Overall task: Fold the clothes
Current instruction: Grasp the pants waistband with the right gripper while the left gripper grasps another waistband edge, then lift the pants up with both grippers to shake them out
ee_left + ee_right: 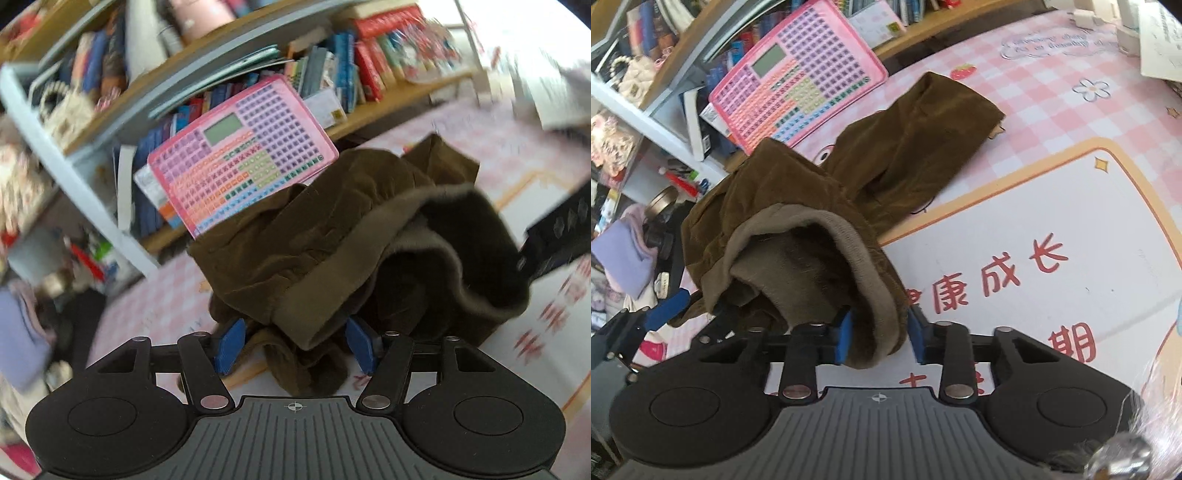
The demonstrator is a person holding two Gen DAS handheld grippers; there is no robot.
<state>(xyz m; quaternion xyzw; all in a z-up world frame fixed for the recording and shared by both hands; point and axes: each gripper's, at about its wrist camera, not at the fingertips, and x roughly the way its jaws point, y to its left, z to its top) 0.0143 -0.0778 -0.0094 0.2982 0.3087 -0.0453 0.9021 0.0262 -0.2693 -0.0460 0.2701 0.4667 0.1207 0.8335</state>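
The right gripper (pixel 880 339) is clamping the ribbed waistband of the brown trousers (pixel 905 147), its blue pads pressing the fabric from both sides. The left gripper (pixel 295 345) is standing apart, the waistband hanging between its pads without being pinched. The trousers are lying bunched on the pink checked table mat (pixel 1052 110), one leg stretching toward the shelf (pixel 92 122). That shelf is holding rows of books (pixel 373 62), a pink keyboard toy (pixel 240 155) leaning against them.
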